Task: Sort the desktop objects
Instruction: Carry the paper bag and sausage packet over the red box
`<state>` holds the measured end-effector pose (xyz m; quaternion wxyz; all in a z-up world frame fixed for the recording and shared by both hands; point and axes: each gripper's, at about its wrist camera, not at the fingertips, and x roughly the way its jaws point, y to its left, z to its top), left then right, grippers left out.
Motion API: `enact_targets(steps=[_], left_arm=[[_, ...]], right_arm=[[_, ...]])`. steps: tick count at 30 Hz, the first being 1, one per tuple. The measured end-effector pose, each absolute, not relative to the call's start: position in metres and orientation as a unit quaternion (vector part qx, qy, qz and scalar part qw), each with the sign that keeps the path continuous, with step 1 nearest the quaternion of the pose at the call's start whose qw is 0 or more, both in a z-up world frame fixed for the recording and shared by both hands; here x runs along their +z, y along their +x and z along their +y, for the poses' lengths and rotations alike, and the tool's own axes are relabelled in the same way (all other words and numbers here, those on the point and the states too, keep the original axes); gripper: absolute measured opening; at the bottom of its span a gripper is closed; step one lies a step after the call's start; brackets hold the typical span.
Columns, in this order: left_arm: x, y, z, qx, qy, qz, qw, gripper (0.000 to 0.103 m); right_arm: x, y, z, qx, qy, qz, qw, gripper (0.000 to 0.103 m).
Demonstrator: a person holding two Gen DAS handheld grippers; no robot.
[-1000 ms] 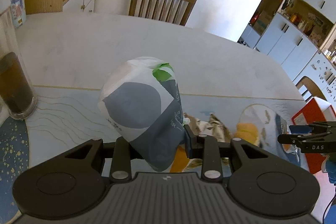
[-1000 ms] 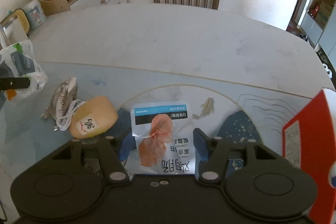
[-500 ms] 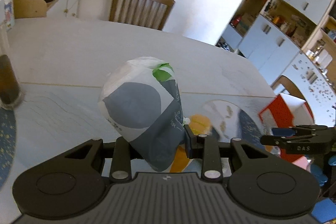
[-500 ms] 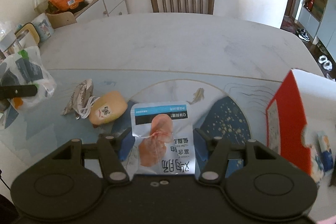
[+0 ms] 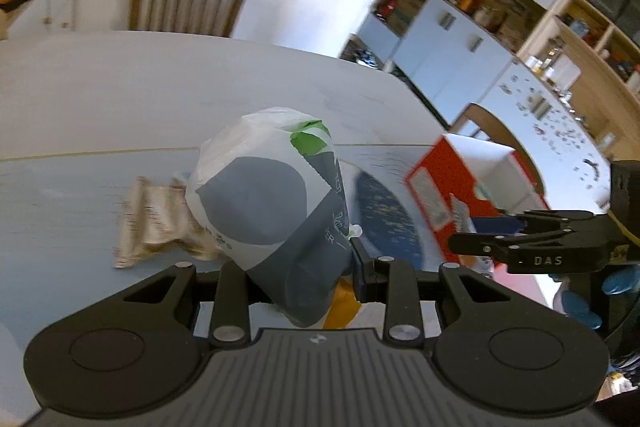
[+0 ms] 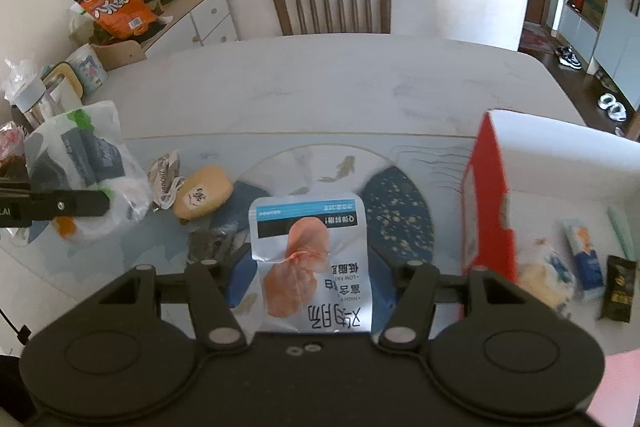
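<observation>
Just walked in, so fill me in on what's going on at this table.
A person is sorting table clutter with two handheld grippers. The left gripper is clamped on a plastic bag; the right gripper holds a chicken packet. Both are off the table, near a red box that already holds a few snacks. A bun and wrapper remain on the mat.

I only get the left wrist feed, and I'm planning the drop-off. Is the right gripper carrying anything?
Observer: Yes. The right gripper is shut on a silver snack pouch with a blue band.
Operator: Is anything in the red box?
Observer: Yes. The red box has several small packets inside, including a dark sachet and a blue-and-white carton.
</observation>
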<state>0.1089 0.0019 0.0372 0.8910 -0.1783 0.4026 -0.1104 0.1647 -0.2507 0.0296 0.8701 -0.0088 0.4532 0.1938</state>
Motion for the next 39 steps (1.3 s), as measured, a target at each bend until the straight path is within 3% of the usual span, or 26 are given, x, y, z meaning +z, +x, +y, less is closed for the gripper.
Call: enact_targets(steps=[39], left_arm=[[0.054, 0.194, -0.25, -0.256, -0.092, 0.429, 0.862, 0.031]], right_arm=[[0.059, 0.171, -0.456, 0.128, 0.0, 0.409, 0.903, 0.06]])
